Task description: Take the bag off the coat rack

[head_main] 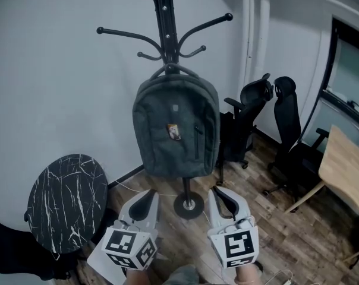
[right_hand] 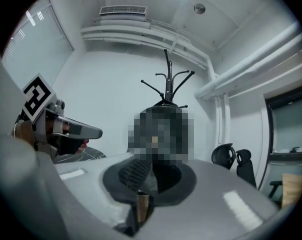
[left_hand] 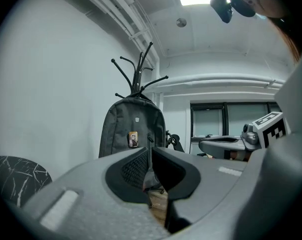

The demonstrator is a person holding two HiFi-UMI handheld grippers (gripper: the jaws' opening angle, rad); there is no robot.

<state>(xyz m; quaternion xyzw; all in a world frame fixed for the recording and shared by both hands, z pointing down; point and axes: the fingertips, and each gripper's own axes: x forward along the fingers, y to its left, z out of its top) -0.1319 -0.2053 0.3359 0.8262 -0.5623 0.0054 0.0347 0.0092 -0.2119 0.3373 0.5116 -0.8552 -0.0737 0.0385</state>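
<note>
A dark grey backpack [head_main: 175, 127] hangs by its top loop from a black coat rack [head_main: 163, 16] against the white wall. It carries a small badge on its front. The backpack [left_hand: 132, 129] also shows in the left gripper view, straight ahead and some way off. In the right gripper view the rack [right_hand: 167, 84] rises above a blurred patch. My left gripper [head_main: 150, 198] and right gripper [head_main: 220, 195] sit low in the head view, side by side below the bag, both shut and empty, apart from it.
A round black marble-top table [head_main: 66, 200] stands at lower left. Two black office chairs [head_main: 268, 123] stand right of the rack, and a wooden desk [head_main: 346, 171] is at far right. The rack's round base [head_main: 188, 206] rests on the wood floor between my grippers.
</note>
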